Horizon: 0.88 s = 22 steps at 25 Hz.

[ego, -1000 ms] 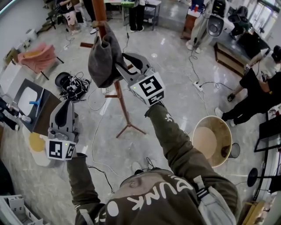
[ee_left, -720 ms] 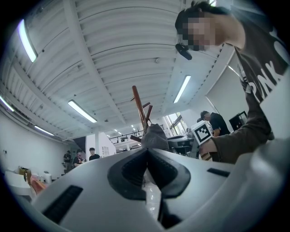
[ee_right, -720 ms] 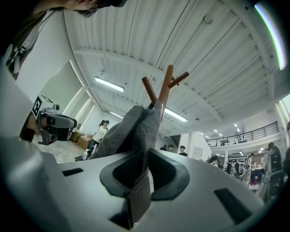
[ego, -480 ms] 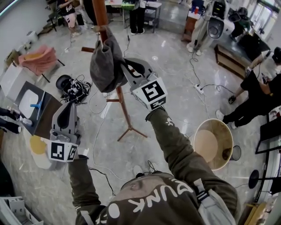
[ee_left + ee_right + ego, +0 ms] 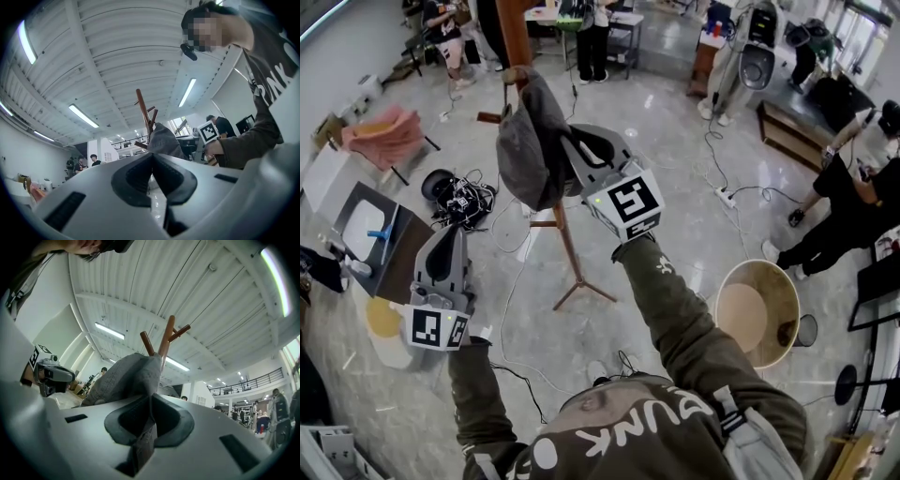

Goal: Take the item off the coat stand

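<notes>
Down low, well left of the coat stand [image 5: 566,246], the left hand-held gripper [image 5: 442,242] hangs with jaws pressed together on nothing, while up against the stand the right hand-held gripper [image 5: 569,155] is pinched tight on the edge of the grey hat [image 5: 528,141] that hangs from its upper peg.
</notes>
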Motion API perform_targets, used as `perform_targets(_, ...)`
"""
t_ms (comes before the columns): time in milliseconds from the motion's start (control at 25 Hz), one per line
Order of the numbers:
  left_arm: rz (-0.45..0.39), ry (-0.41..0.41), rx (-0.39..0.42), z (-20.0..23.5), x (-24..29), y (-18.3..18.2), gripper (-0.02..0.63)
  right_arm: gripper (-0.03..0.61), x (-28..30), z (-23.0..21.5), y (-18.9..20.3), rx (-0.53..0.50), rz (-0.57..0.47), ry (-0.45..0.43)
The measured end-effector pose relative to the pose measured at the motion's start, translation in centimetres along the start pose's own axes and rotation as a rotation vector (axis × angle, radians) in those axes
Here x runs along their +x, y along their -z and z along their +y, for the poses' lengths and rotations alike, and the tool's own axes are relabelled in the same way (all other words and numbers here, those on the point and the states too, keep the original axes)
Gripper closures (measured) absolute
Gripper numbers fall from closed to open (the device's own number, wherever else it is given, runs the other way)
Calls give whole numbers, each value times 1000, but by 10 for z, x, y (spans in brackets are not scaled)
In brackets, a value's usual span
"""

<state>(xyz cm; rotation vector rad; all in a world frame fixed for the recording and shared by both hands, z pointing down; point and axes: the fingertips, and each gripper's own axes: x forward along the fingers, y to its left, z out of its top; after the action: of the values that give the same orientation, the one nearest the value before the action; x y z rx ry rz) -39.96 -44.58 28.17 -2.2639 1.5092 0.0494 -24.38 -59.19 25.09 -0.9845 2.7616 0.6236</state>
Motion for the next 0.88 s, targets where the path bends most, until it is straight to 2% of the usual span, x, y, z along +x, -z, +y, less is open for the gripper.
perform_targets(440, -5, -7, 0, 2, 0, -7, 611, 549, 0, -17, -54, -22, -85, 19)
perform_targets(880, -16, -4, -1, 2, 0, -9, 611, 549, -18, -13, -82, -35, -137, 20)
